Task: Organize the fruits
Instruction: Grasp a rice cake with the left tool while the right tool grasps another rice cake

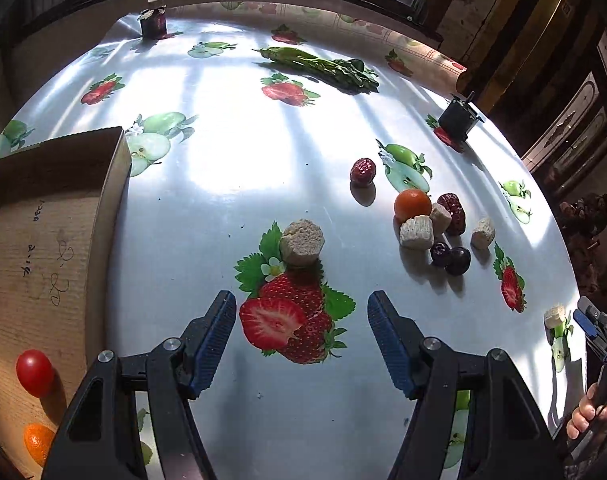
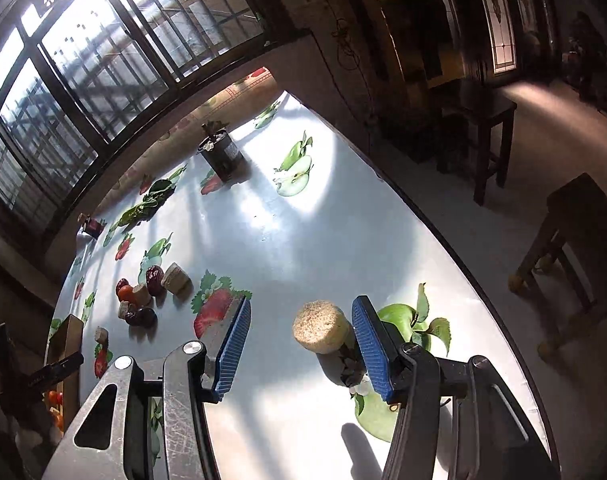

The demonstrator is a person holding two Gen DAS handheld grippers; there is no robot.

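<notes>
Blue-padded left gripper [image 1: 301, 340] jaws stand apart, empty, tilted down over the surface [image 1: 263, 152]; a tan chunk [image 1: 302, 243] lies just ahead. Cardboard box [image 1: 43, 216] at left bears unreadable handwriting and holds a tomato [image 1: 34, 372]. Right gripper [image 2: 301, 346] jaws apart, a cork-like cylinder [image 2: 317, 328] between them, touching the right pad, not clamped.
</notes>
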